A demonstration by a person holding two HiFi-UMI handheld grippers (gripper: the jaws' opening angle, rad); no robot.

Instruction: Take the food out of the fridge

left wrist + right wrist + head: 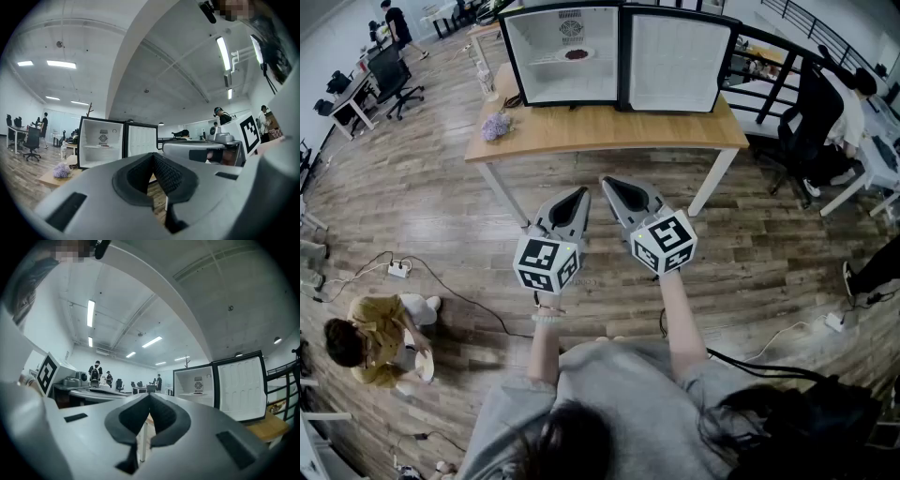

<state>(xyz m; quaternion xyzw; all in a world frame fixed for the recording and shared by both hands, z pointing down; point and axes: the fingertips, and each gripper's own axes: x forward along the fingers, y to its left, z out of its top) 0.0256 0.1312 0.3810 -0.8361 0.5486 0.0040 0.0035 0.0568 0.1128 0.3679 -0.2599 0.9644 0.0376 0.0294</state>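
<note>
I am holding my left hand-held gripper with its jaws pressed together and nothing lying between them. My right hand-held gripper is sitting just beside it in the same way, jaws together and carrying nothing. Both are pointing level toward the fridge and are hanging well apart from it, out over the floor on my side of the fridge.

The table is carrying the fridge, and its near edge is lying between my hand-held grippers and the fridge. A bunch of purple flowers is resting on the table to the left of the fridge.

The fridge door is standing wide open, swung round to the right of the fridge, so the inside is showing to me. The food, a dark red patch on a pale plate, is sitting on the shelf inside the fridge, toward its back.

As I am judging it, the task is only beginning. The opening of the fridge is done, but nothing is being gripped and the food is waiting untouched inside. Closing the gap to the fridge, parting one pair of jaws, reaching in over the shelf, taking hold of the plate and drawing it out are all remaining
</note>
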